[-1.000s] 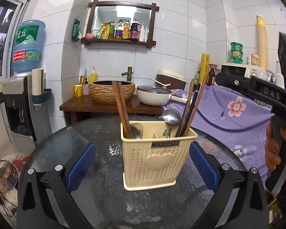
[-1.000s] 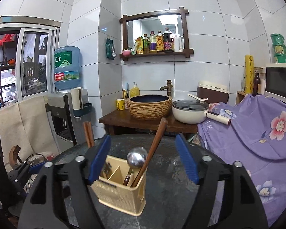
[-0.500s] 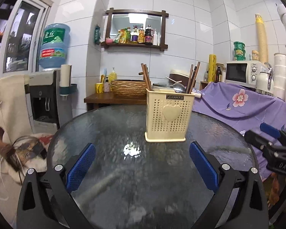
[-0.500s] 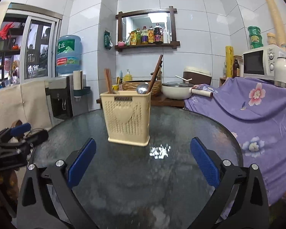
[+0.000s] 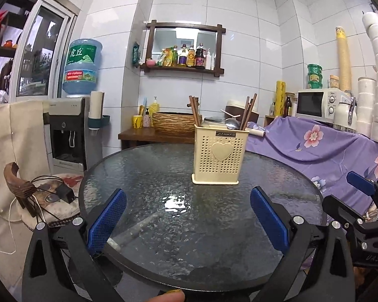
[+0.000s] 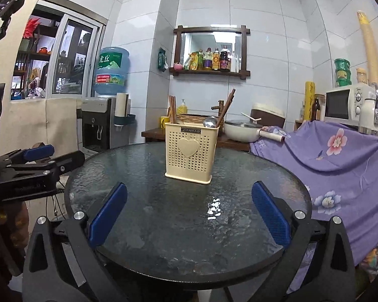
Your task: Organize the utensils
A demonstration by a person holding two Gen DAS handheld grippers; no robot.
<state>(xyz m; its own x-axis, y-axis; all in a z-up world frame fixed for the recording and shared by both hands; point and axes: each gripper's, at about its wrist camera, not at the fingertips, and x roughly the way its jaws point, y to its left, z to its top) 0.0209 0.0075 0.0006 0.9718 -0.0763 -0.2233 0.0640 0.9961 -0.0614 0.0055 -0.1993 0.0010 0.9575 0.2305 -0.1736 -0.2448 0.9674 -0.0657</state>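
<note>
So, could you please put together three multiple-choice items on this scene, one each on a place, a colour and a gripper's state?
1. Where does the utensil holder stand?
A. on the glass table
B. on the purple cloth
C. on the wall shelf

2. What colour is the holder?
A. green
B. cream
C. red

3. How is the right gripper?
A. shut on a spoon
B. shut on chopsticks
C. open, holding nothing

Answers: 1 A, its base rests on the glass top; 2 B, its perforated walls are pale cream; 3 C, the blue pads stand wide apart with only table between them.
</note>
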